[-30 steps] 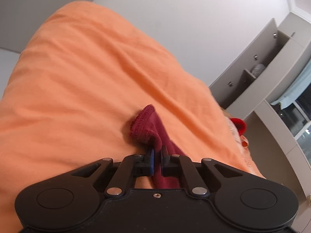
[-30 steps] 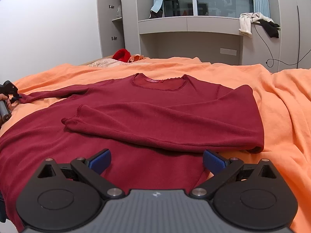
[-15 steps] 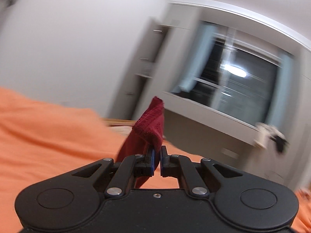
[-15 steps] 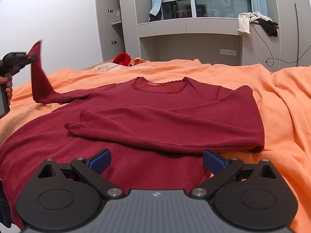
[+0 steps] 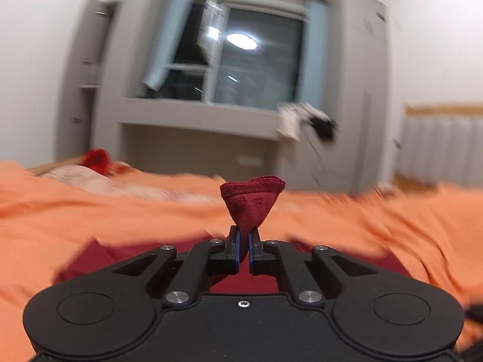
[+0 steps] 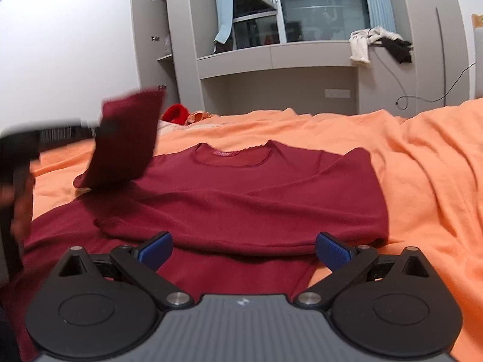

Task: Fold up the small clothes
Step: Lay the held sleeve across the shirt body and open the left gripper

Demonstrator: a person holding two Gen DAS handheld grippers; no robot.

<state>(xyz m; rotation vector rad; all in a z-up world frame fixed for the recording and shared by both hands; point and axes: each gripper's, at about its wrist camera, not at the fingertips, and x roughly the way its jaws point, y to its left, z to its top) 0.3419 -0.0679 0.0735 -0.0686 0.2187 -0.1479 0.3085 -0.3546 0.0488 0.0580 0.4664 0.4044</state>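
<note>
the left gripper (image 5: 244,242) has its blue-padded fingers (image 5: 237,246) pressed together on the cuff end of a dark red sleeve (image 5: 252,202), which sticks up above the fingertips as a small flared cone with its hemmed edge on top. in the right wrist view that same sleeve (image 6: 126,144) is held up in the air at the left, blurred, hanging as a broad flap over the shirt's left shoulder area, with the left gripper (image 6: 90,126) a dark smear beside it.

the dark red long-sleeved shirt (image 6: 241,193) lies flat on the orange bedsheet (image 6: 422,157), neckline (image 6: 231,155) toward the far wall. its other sleeve is folded across the chest, the cuff ending near the shirt's left side.

the right gripper (image 6: 244,249) sits low over the shirt's lower part with its blue pads (image 6: 333,252) spread wide apart, holding nothing.

beyond the bed stands a grey built-in shelf unit (image 6: 277,57) under a dark window (image 6: 320,6), with white and black clothes (image 6: 377,42) draped on its ledge. a bright red item (image 6: 175,113) rests at the bed's far left edge.
</note>
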